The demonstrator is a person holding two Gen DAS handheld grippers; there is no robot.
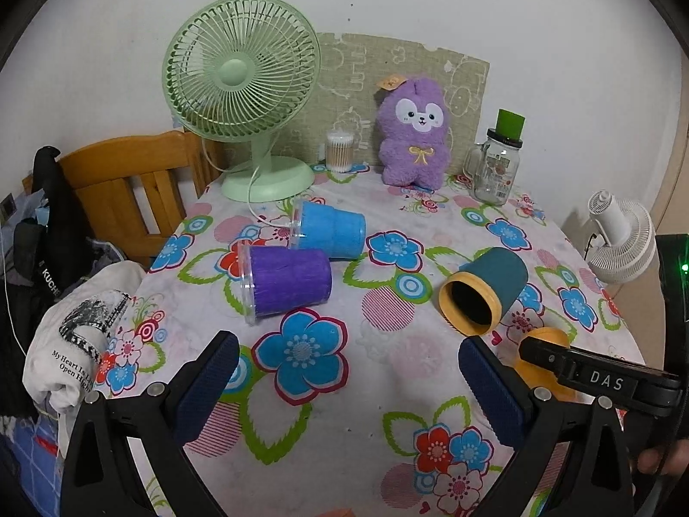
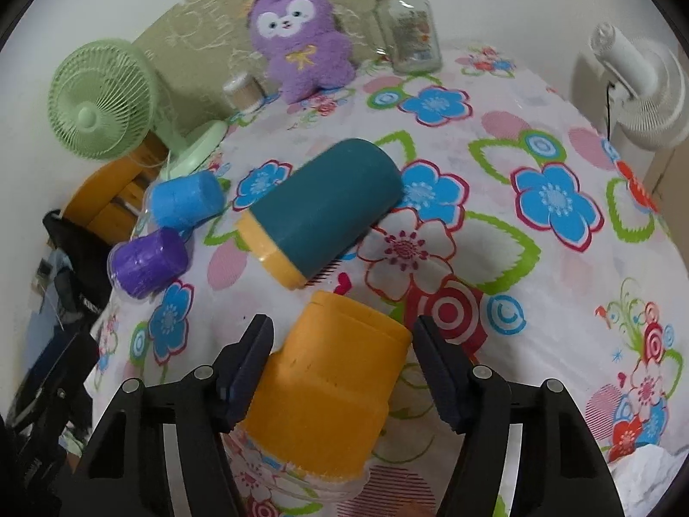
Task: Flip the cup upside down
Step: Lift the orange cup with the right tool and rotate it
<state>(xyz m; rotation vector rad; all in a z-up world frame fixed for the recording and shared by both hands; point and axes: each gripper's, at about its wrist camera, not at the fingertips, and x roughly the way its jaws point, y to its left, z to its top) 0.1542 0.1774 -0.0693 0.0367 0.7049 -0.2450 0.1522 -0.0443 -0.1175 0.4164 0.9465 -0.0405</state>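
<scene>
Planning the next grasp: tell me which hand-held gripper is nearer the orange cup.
Right. The right hand-held gripper straddles the orange cup, fingers open on either side. The left hand-held gripper hangs open over bare cloth, off to the cup's left.

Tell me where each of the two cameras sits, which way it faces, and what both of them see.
Left wrist: rides behind the open left gripper, looking across the floral table toward the green fan; the right gripper's black finger enters at right.
Right wrist: rides behind the right gripper, angled down at the orange cup, which lies between its open fingers.
Shared: the teal cup, blue cup, purple cup, plush toy and glass jar.
</scene>
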